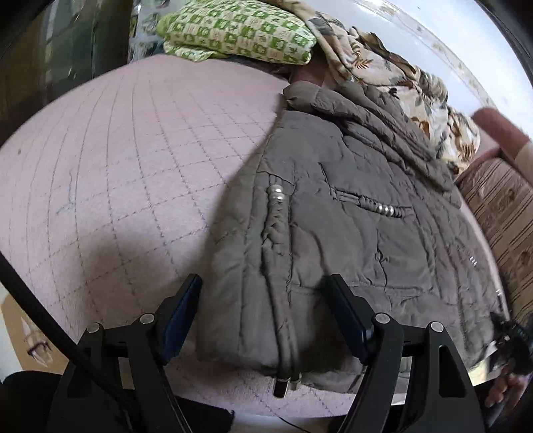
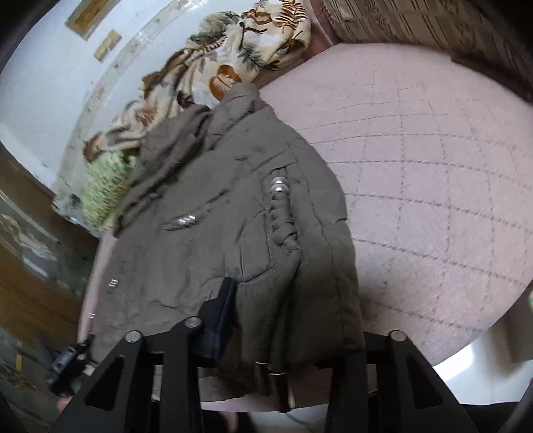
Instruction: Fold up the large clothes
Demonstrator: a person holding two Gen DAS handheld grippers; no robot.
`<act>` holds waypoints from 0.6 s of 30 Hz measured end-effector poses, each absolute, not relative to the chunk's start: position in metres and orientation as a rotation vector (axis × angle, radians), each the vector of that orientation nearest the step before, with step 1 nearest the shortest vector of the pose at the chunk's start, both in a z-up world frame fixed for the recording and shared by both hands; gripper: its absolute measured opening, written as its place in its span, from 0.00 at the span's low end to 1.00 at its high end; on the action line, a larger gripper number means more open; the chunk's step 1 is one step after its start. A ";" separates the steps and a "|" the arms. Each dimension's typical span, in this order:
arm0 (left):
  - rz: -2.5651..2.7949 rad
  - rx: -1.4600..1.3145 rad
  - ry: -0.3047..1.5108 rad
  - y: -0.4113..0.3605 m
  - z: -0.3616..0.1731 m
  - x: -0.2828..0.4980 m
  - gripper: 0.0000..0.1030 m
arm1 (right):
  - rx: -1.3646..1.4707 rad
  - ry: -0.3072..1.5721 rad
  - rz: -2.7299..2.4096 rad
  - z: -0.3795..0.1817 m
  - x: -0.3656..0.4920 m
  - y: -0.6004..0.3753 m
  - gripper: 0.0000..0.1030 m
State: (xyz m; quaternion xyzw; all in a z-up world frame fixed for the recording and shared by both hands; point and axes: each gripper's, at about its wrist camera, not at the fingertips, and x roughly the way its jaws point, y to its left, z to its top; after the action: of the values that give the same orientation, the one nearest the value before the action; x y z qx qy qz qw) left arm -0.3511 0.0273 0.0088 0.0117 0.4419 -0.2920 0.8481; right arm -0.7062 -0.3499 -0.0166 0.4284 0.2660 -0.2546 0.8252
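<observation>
- The grey-brown quilted padded jacket (image 1: 349, 213) lies spread on the pale pink quilted bed cover (image 1: 116, 173), hem at the near edge of the bed and collar toward the far side, where it meets a cream blanket printed with brown leaves (image 1: 383, 70). A folded green-and-white checked cloth (image 1: 233, 30) sits beyond it.
- The left gripper (image 1: 263, 316) stands open over the hem, its jaws straddling the braided cord trim with silver beads (image 1: 276, 213); neither pad touches cloth.
- The right gripper (image 2: 266, 316) has a raised bunch of hem fabric between its jaws. One finger (image 2: 223, 313) presses into the bunch; the other is buried under cloth, so whether the pinch is firm I cannot tell.
- Risk: the right pinch may hold only the top layer (padding is thick and slippery), so a lift would peel the shell up and leave the underside behind, giving a crooked fold.
- Risk: if the left jaws close where they are, they may catch the cord alone, and pulling would drag the trim, not the hem.
- Risk: with one side held and the other free, lifting now would twist the jacket and slide it off the near edge.
- Risk: the collar could snag the blanket and drag it along.
</observation>
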 end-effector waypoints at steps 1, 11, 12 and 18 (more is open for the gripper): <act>-0.615 0.029 0.928 0.026 0.009 -0.351 0.74 | 0.889 0.564 -0.560 -0.015 -0.705 -0.348 0.33; -0.598 0.089 0.870 0.017 0.006 -0.363 0.74 | 0.841 0.563 -0.581 -0.019 -0.700 -0.348 0.34; -0.599 0.091 0.867 0.017 0.006 -0.364 0.74 | 0.834 0.554 -0.585 -0.019 -0.700 -0.346 0.34; -0.617 0.140 0.848 0.011 0.012 -0.367 0.46 | 0.891 0.519 -0.563 -0.022 -0.706 -0.350 0.37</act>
State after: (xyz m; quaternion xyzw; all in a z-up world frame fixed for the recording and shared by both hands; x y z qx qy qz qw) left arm -0.3669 0.0113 0.0121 0.0670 0.4046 -0.2945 0.8632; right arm -0.7060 -0.3499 -0.0222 0.4205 0.2450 -0.2656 0.8322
